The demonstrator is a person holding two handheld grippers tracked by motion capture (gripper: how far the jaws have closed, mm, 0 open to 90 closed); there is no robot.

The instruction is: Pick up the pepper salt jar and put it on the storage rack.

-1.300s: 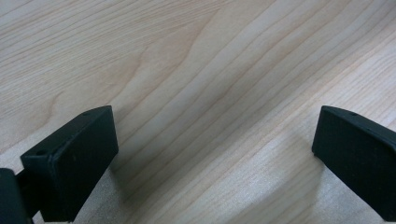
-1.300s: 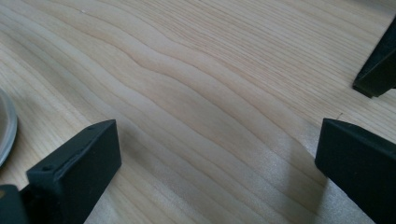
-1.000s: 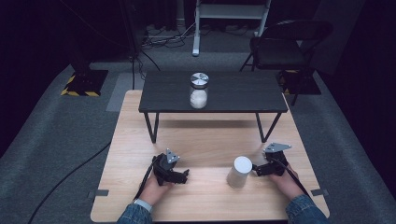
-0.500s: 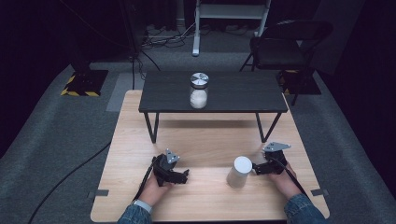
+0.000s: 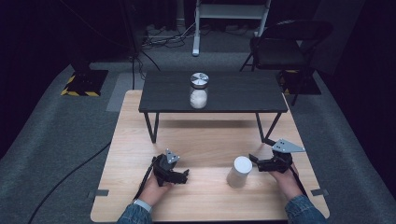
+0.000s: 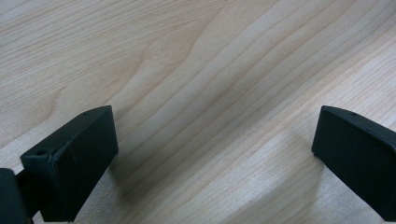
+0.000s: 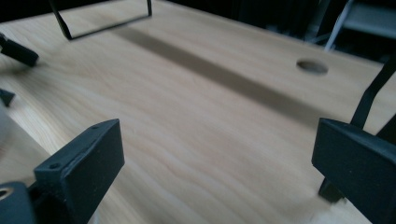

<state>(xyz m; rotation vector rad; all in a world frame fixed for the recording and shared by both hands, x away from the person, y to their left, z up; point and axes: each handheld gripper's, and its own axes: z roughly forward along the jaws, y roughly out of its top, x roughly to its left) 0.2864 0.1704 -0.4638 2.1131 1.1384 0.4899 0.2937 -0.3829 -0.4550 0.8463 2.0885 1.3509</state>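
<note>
A white cylindrical cup (image 5: 240, 171) stands upright on the wooden table (image 5: 205, 140), near its front edge. Just right of the cup, my right gripper (image 5: 256, 162) points left toward it, close to its side; its jaws are open. The right gripper view shows that gripper (image 7: 215, 158) open over bare wood, with a pale edge of the cup (image 7: 4, 133) at the far left. My left gripper (image 5: 185, 175) rests low on the table left of the cup, apart from it. In its own view the left gripper (image 6: 215, 154) is open with only wood grain between the jaws.
A low black side table (image 5: 219, 93) stands on the far half of the wooden table and carries a glass jar (image 5: 199, 91) with a metal lid. Its black legs (image 7: 100, 21) rise ahead of the right gripper. A round hole (image 7: 312, 66) is cut in the wood. A chair (image 5: 285, 42) stands behind.
</note>
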